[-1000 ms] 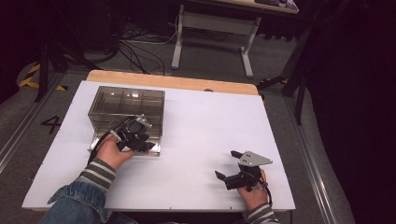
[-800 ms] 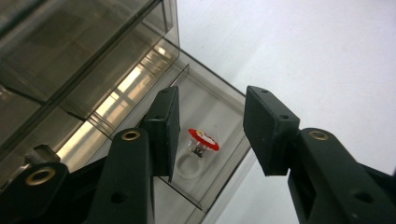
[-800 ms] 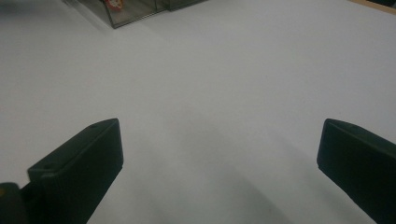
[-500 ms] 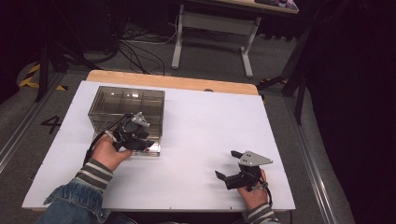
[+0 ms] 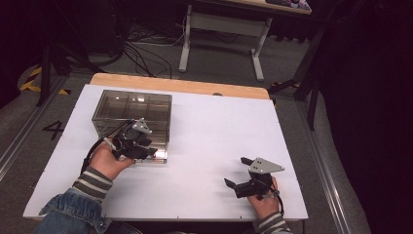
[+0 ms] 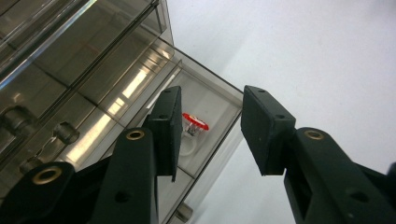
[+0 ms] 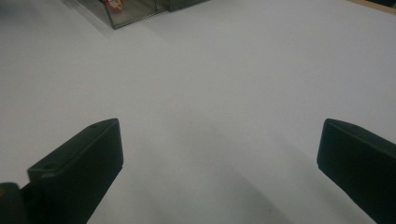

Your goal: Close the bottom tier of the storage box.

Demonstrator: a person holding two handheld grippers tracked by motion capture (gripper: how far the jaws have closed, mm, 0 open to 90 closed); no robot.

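A smoky clear drawer box (image 5: 131,109) stands at the left back of the white table (image 5: 214,126). Its bottom front drawer (image 6: 212,107) is pulled out, and a small red-and-white object (image 6: 194,124) lies in it. My left gripper (image 5: 150,147) hovers over that drawer; in the left gripper view it (image 6: 210,133) is open, with the red-and-white object seen between the jaws farther off and nothing held. My right gripper (image 5: 234,171) rests near the table's front right, and in the right gripper view it (image 7: 219,154) is wide open over bare table.
A wooden strip (image 5: 180,87) runs along the table's far edge. Beyond it on the floor are cables (image 5: 141,48) and a white metal stand (image 5: 221,34). The box corner (image 7: 135,9) shows at the top left of the right gripper view.
My left hand and gripper have shifted slightly left and towards the person at the box's front. The right gripper has stayed where it was.
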